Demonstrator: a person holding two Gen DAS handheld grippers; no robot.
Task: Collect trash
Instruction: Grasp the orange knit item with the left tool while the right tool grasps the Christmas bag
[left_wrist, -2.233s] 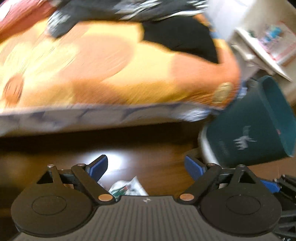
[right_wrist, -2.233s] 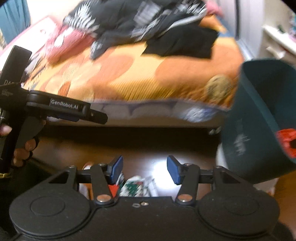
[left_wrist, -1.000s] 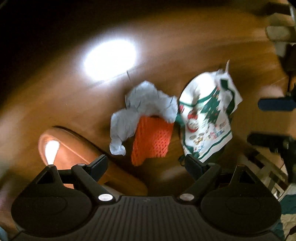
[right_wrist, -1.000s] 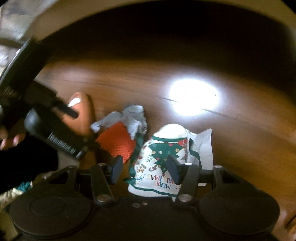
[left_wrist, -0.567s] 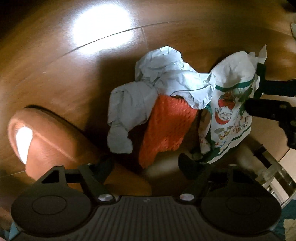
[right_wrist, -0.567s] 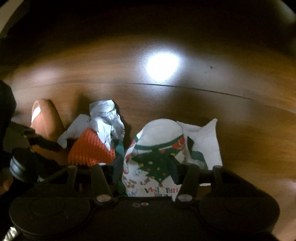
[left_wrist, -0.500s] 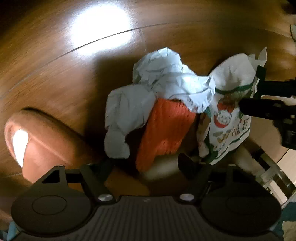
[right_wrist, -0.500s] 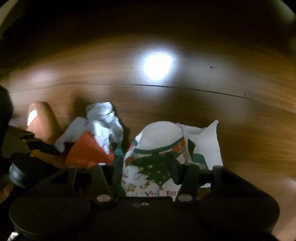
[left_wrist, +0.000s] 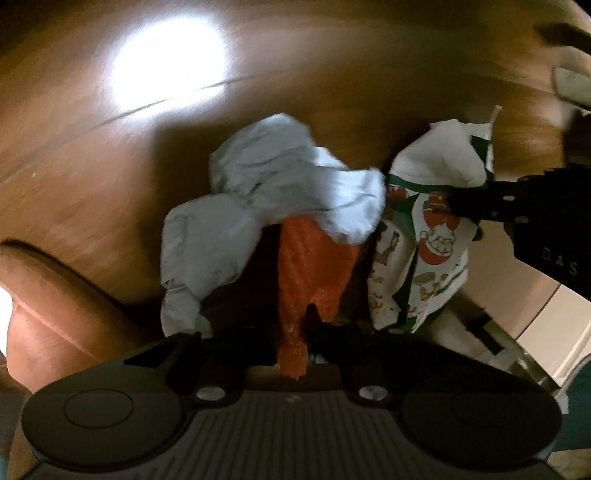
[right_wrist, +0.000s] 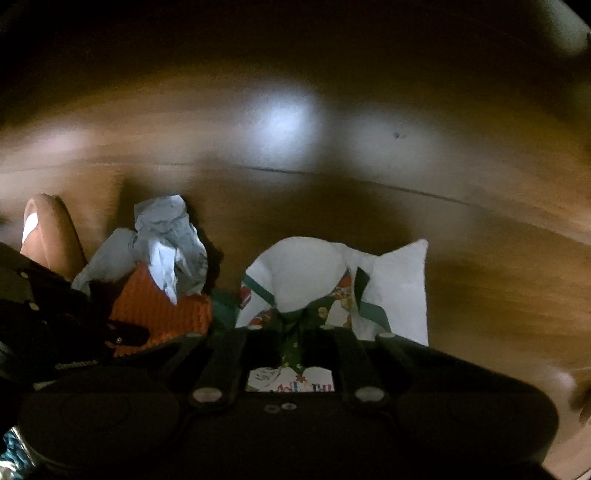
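writing is scarce: the christmas bag (right_wrist: 391, 280) shows cut-off red letters at its lower edge under the right gripper (right_wrist: 293, 343), too broken to read whole, and in the left wrist view the letters "das" stand on the black body of that gripper at the right edge. the bag has a santa, a green tree and green bands printed on white. the left gripper (left_wrist: 293, 332) has just been closing and now pinches the orange net (left_wrist: 314, 266), which sticks up between its pressed fingers. the right gripper has also just been closing and now pinches the bag at its green middle. the trash lies on the brown wood floor (right_wrist: 406, 177), with grey crumpled paper (left_wrist: 266, 199) draped over the top of the net and touching the bag beside it. a bright lamp glare lies on the floor behind. a brown rounded thing (left_wrist: 48, 306) sits at the left, near the paper; what it is i cannot tell.
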